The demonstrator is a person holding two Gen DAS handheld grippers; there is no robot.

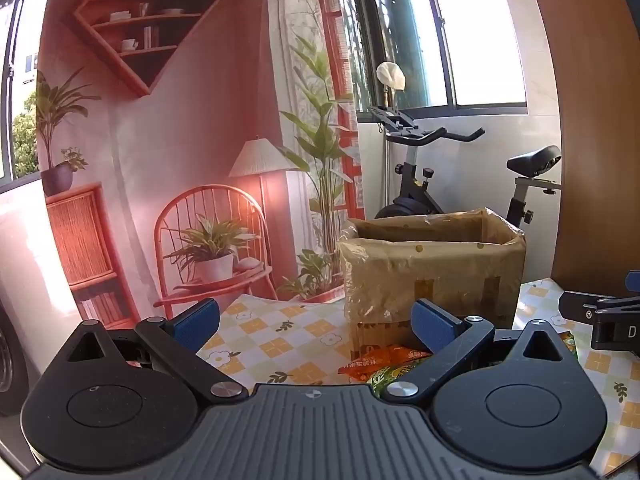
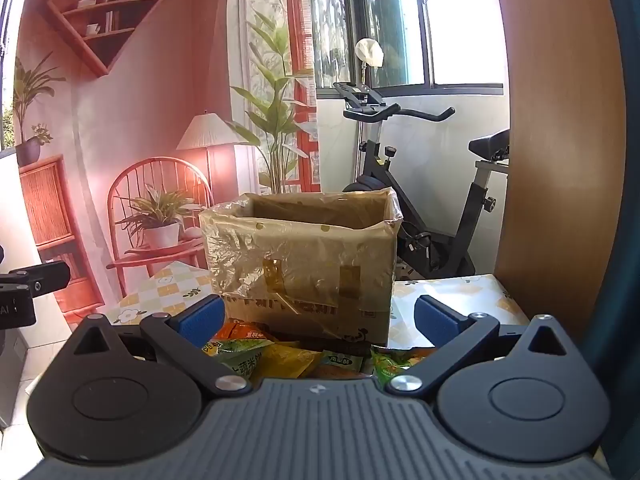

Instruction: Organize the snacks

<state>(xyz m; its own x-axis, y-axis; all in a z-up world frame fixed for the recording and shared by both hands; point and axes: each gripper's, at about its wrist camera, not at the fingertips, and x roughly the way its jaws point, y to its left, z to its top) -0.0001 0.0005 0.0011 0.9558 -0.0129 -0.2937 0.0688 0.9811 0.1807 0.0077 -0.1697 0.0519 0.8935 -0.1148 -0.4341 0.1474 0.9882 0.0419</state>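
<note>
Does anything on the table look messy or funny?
Yes. Colourful snack packets lie jumbled in a loose heap on the checked tablecloth, in front of the open brown cardboard box. The box wears crinkled clear plastic, its rim sagging.

A home, by every sign: sunlit corner of a glazed balcony or spare room. Dark-framed windows (image 1: 464, 40) with greenery outside. Exercise bike (image 2: 420, 184) parked against a white tiled wall. Printed backdrop (image 1: 180, 140) of a cosy room, with chair, lamp and plants, hung in front of the glass. Surface covered by a flower-patterned checked cloth (image 1: 280, 336), carrying an open cardboard box (image 2: 304, 256) lined with plastic and loose snack packets (image 2: 280, 356). Wooden panel (image 2: 560, 120) at the right.
</note>
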